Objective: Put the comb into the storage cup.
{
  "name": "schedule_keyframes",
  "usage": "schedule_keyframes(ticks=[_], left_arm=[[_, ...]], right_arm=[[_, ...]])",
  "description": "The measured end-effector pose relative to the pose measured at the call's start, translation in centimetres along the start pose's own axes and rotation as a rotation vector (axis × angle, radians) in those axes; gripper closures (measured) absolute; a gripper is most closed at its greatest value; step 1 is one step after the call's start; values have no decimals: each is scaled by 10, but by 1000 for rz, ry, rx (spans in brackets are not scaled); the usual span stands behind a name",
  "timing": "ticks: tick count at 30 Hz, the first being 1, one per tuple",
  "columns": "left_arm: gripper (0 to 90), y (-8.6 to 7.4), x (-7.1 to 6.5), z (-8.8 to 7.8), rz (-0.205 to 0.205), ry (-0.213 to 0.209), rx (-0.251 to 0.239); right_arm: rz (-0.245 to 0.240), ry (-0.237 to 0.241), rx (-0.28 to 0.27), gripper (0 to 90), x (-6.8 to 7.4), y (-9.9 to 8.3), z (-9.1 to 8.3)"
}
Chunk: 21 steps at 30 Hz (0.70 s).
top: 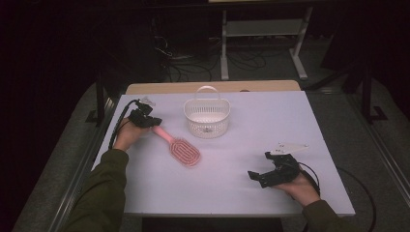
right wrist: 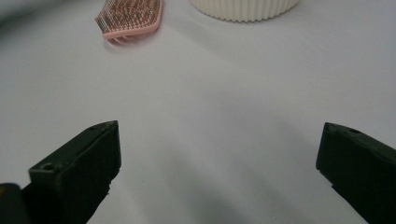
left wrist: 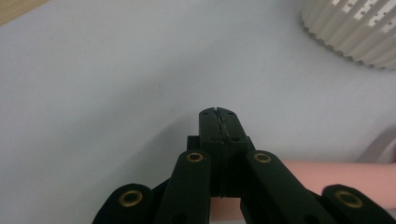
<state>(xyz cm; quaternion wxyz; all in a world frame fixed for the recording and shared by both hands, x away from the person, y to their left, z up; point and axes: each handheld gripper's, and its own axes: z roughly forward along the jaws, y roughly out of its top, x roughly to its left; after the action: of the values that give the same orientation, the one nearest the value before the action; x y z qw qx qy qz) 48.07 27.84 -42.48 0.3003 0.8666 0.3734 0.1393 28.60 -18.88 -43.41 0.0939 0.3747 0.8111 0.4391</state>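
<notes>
the person's two sleeved forearms are coming in from the bottom edge of the high view, nearest the camera, each hand carrying a black gripper over the white table. starting at the left, the left gripper is sitting at the handle end of the pink hairbrush, its cable looping back along the table's left edge. in the left gripper view its jaws are pressing flat together with nothing between them, and the pink handle is passing just beneath and behind them, lying on the table rather than being pinched; whether the gripper's body is touching the handle cannot be told. the hairbrush is lying flat in the left half of the table, its handle pointing up-left toward the left gripper and its oval bristle head pointing down-right, bristles facing up. just beyond it toward the far edge, the white slotted plastic basket is standing upright with its handle raised, near the brush but apart from it; its ribbed wall is showing at the top right of the left gripper view. moving right, the table is running bare to the right gripper, which is resting near the front right corner, well apart from brush and basket, with its grey three-cornered plate on top. its jaws are standing spread wide, nothing between them, and the right gripper view is looking across the table toward the brush head and the basket's base.
</notes>
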Motion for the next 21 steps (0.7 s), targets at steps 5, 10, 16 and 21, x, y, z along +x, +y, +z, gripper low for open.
schedule_keyframes(ticks=[5,10,16,21], left_arm=[[900,-4,0,-4,0,-6,6],[900,-7,-3,-8,11,-12,18],[900,-9,-6,-13,22,-16,37],[900,-9,-9,-17,36,-22,49]], right_arm=[[-1,0,1,0,0,0,0],[0,0,2,0,0,0,0],[-2,0,4,0,0,0,0],[-1,0,4,0,0,0,1]])
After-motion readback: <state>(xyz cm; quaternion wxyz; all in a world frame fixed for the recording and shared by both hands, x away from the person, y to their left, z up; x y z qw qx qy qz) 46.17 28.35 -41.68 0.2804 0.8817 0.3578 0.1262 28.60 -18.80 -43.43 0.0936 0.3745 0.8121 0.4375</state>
